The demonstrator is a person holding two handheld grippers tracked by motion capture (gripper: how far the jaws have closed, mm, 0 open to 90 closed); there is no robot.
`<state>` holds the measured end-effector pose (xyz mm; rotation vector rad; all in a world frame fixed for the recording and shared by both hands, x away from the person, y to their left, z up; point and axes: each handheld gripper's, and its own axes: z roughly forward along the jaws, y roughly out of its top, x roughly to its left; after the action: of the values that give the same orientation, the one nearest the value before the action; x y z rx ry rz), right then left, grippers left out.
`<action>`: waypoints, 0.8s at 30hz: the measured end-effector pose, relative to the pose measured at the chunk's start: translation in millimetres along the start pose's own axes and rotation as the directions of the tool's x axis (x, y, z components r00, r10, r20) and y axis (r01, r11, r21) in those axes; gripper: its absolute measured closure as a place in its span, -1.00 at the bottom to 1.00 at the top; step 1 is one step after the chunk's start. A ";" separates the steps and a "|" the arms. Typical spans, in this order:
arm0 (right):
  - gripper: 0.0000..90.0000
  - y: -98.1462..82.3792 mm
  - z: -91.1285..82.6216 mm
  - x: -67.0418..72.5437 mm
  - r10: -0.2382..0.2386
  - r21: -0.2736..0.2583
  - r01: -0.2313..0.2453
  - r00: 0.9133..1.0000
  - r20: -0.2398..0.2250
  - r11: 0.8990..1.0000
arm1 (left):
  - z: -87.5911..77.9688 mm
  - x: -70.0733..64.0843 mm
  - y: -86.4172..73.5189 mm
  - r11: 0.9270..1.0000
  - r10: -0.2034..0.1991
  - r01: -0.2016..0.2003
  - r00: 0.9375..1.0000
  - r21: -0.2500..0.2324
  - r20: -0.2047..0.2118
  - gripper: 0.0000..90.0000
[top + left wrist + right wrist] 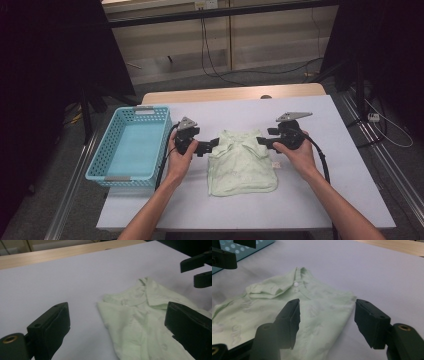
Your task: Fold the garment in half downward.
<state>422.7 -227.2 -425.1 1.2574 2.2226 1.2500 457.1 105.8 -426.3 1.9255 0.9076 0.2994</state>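
Forearms reached in toward a folded, pale green shirt point(242, 162) of soft, faintly printed cloth with a collar and one white button. It lay flat between the left gripper point(211, 146) and the right gripper point(262, 142), both of blocky matte black with jaws spread and pinching nothing. Beyond the left gripper stood a perforated blue plastic basket point(111, 152). Everything rested on a smooth white table point(310, 200); grey floor and trailing cables lay beyond.

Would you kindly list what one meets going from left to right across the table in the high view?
Blue basket → left gripper → folded pale green shirt → right gripper.
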 end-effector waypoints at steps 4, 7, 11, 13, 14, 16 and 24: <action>-0.16 8.5 6.6 -5.0 0.008 0.012 -0.008 1.000 0.004 1.000 | 2.7 3.1 2.8 1.000 0.009 -0.009 1.000 0.000 0.003 -0.86; -0.15 14.1 12.4 -8.4 0.019 0.022 -0.019 1.000 0.011 1.000 | 7.2 5.4 4.5 1.000 0.009 -0.009 1.000 0.012 0.006 -0.86; -0.08 17.8 19.7 -11.9 0.028 0.033 -0.028 1.000 0.015 0.999 | 12.7 9.9 3.8 1.000 -0.006 0.006 1.000 0.017 0.000 -0.85; 0.00 18.3 23.0 -13.9 0.034 0.036 -0.035 0.999 0.024 0.999 | 15.1 11.7 2.3 0.999 -0.016 0.016 1.000 0.029 -0.012 -0.82; 0.04 17.9 24.8 -14.7 0.036 0.040 -0.037 0.999 0.025 0.999 | 16.1 13.1 1.7 0.999 -0.011 0.011 1.000 0.041 -0.013 -0.81; 0.07 15.8 29.2 -16.6 0.036 0.053 -0.038 0.999 0.029 0.998 | 18.5 14.7 0.1 0.998 -0.024 0.025 1.000 0.051 -0.013 -0.78; 0.29 10.4 38.0 -28.3 0.061 0.069 -0.065 0.997 0.055 0.995 | 29.4 17.1 1.0 0.996 -0.033 0.034 0.999 0.086 -0.014 -0.58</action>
<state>467.9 -226.9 -443.0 1.3806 2.2244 1.1556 485.5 98.1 -443.4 1.9876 0.9737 0.2565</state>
